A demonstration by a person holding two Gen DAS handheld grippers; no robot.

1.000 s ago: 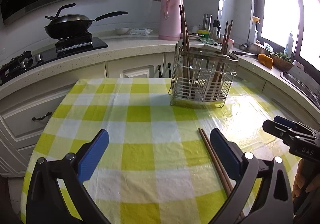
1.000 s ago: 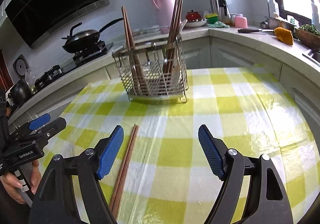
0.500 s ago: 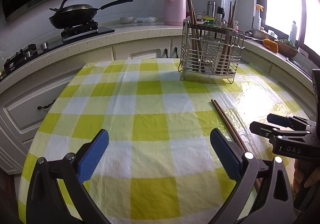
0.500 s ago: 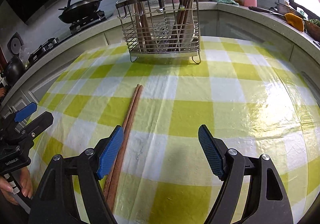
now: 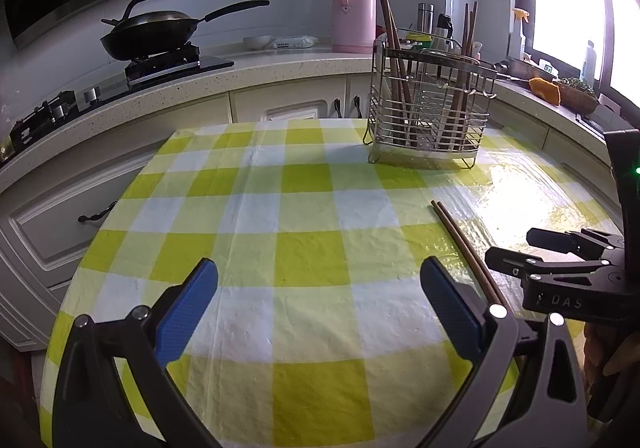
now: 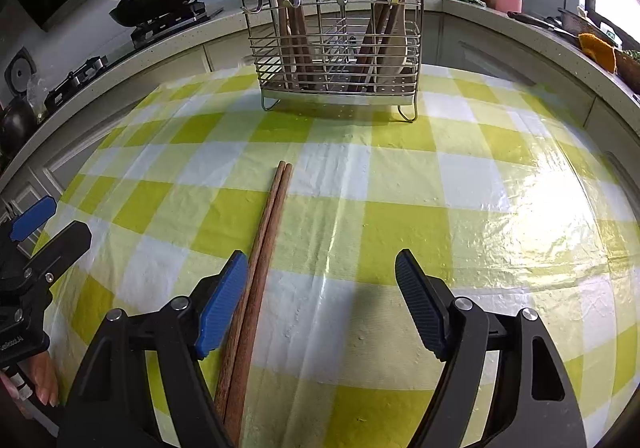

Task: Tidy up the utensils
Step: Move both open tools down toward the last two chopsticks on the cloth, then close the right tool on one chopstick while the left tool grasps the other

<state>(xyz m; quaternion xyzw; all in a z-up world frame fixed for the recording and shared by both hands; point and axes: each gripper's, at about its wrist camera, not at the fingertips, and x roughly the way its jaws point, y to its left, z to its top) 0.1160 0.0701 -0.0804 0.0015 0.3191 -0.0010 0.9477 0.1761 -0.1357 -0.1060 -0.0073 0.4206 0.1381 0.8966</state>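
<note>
A pair of brown wooden chopsticks (image 6: 265,244) lies side by side on the yellow-and-white checked tablecloth (image 6: 400,208). My right gripper (image 6: 320,268) hangs open low over them, and they run just inside its left blue pad (image 6: 224,304), which is not pressing on them. A wire utensil rack (image 6: 336,48) holding more chopsticks stands at the table's far side. My left gripper (image 5: 316,288) is open over bare cloth, with the chopsticks (image 5: 460,240) to its right. The right gripper (image 5: 552,252) shows at the left wrist view's right edge.
Behind the table a curved counter (image 5: 280,64) carries a pink thermos (image 5: 352,4) and a black wok (image 5: 156,28) on the stove. White cabinets (image 5: 60,216) stand left of the table edge. A hand (image 6: 44,380) holds the left gripper (image 6: 40,236).
My right gripper has sunk toward the table and tipped down; the chopsticks now lie between its fingers, beside the left pad. The left gripper dropped a little. Both stay open.
</note>
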